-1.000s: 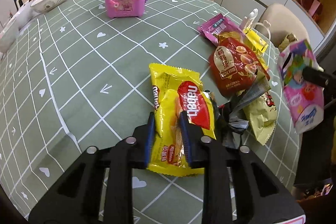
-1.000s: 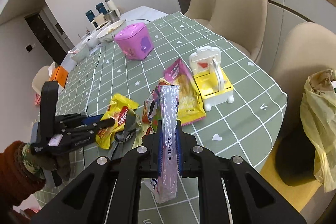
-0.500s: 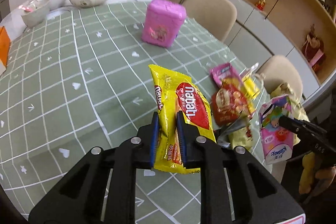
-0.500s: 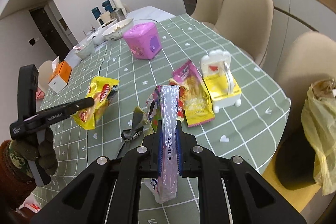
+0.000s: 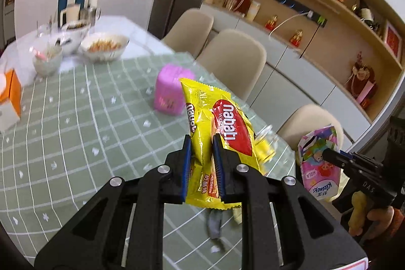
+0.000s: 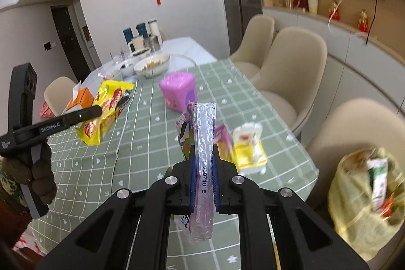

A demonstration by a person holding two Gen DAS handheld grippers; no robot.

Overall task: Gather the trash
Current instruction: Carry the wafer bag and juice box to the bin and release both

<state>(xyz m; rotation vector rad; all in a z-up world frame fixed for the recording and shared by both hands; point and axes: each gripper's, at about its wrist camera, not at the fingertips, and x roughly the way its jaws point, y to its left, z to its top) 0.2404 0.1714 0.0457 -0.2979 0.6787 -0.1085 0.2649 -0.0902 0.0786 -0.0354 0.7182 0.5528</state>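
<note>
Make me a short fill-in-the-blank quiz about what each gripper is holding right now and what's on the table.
1. The left gripper is shut on a ____ Nabati wafer packet.
2. The right gripper is shut on a tissue pack with the ____ Kleenex.
3. The pink box stands on the ____ checked tablecloth.

Missing words: yellow; brand name; green

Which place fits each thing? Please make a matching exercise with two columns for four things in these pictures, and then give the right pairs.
Things:
1. yellow wafer packet
2. pink tissue pack
3. pink box
4. yellow bag

Places:
A. standing on the table
B. clamped in the left gripper
C. on a chair beside the table
D. clamped in the right gripper

Pairs: 1-B, 2-D, 3-A, 4-C
</note>
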